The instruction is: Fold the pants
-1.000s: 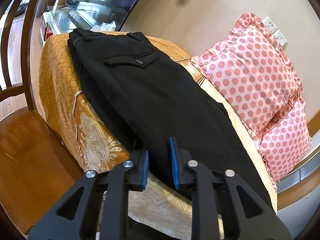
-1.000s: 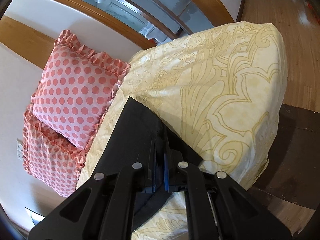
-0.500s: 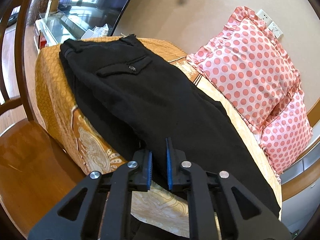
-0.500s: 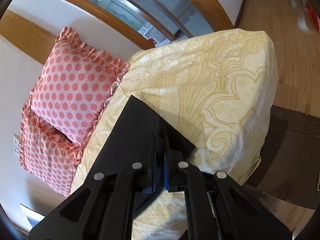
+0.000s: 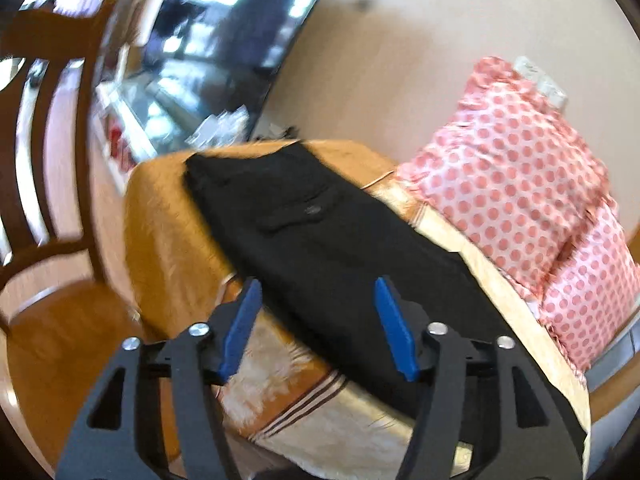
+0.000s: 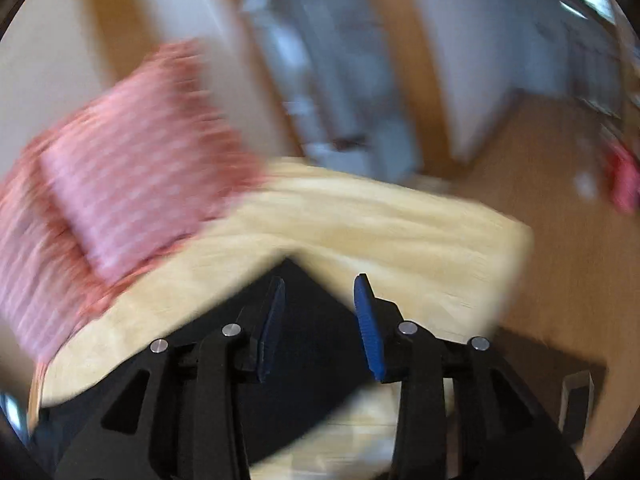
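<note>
Black pants point(image 5: 320, 240) lie flat along a cushioned seat covered in a yellow-orange patterned cloth point(image 5: 168, 216), back pocket up, waist at the far end. My left gripper point(image 5: 316, 298) is open and empty, just above the near part of the leg. In the blurred right wrist view the pants' hem end point(image 6: 308, 340) lies on the pale yellow cover point(image 6: 380, 224). My right gripper point(image 6: 320, 292) is open and empty above that hem.
Two pink polka-dot pillows point(image 5: 516, 196) lean on the wall behind the seat; they also show in the right wrist view point(image 6: 132, 152). A wooden chair point(image 5: 48, 184) stands at the left. A glass cabinet point(image 5: 172, 92) is behind. Wooden floor point(image 6: 560, 184) lies to the right.
Both grippers have opened and let go of the pants. Both have pulled back and up from the cloth; the views now blur with motion.
</note>
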Tool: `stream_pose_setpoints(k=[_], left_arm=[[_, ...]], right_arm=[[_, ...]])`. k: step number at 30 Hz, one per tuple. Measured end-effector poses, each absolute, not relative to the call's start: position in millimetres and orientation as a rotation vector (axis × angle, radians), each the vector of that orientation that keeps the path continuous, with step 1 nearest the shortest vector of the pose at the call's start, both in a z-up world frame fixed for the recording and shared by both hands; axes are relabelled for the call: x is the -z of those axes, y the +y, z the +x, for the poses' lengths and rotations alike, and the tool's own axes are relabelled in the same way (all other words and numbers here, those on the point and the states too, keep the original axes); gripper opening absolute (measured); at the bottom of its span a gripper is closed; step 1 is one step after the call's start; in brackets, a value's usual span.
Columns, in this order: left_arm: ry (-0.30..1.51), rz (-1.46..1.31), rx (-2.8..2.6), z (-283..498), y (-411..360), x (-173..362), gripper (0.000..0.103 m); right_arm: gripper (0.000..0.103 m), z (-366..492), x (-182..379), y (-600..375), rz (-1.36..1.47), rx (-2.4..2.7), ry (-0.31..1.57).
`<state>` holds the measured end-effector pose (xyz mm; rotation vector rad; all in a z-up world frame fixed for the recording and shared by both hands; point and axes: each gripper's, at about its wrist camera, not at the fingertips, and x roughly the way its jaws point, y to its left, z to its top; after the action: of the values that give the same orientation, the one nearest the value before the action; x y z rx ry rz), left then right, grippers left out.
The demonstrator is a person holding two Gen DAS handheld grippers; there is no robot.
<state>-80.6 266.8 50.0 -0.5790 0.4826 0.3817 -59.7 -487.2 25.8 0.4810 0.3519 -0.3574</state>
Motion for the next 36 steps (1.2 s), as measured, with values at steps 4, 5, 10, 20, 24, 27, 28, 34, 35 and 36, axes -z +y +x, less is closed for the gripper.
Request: stream_pose_setpoints(k=[4, 5, 10, 20, 24, 27, 28, 34, 35, 36], left_arm=[[0.498, -0.466, -0.263, -53.2, 239.9, -51.7, 0.078], [0.514, -0.441, -0.260, -47.2, 235.8, -48.8, 0.079], [0.582, -0.413, -0.269, -31.4, 232.6, -20.2, 0.081], [0.557, -0.359, -0.268, -33.5, 225.2, -13.3, 0.086], [0.548, -0.374, -0.248, -34.8, 227.3, -12.8, 0.089], [0.545, -0.385, -0.243, -34.2, 227.6, -12.7, 0.091], [0.545, -0.387, -0.242, -34.2, 227.7, -12.6, 0.091], [0.544, -0.382, -0.243, -34.0, 227.1, -12.3, 0.092], [0.546, -0.374, -0.246, -33.6, 226.2, -12.2, 0.092], [0.547, -0.367, -0.248, -33.4, 225.2, -12.2, 0.092]], right_arm=[[0.038, 4.6, -52.1, -395.2, 0.320, -0.109, 0.433], [0.038, 22.1, -57.0, -360.0, 0.260, -0.238, 0.460], [0.038, 74.6, -67.6, -208.0, -0.045, -0.639, 0.516], [0.032, 162.1, -0.4, -28.6, -0.374, -0.867, 0.785], [0.032, 165.9, 10.9, -16.8, -0.432, -0.884, 0.796], [0.022, 167.5, 12.9, -15.0, -0.454, -0.884, 0.791], [0.015, 167.0, 13.4, -15.5, -0.455, -0.884, 0.794], [0.001, 172.8, 7.7, -14.7, -0.451, -0.805, 0.743], [0.001, 177.7, 5.2, -14.0, -0.432, -0.787, 0.734], [0.001, 182.2, 4.8, -12.5, -0.423, -0.777, 0.733]])
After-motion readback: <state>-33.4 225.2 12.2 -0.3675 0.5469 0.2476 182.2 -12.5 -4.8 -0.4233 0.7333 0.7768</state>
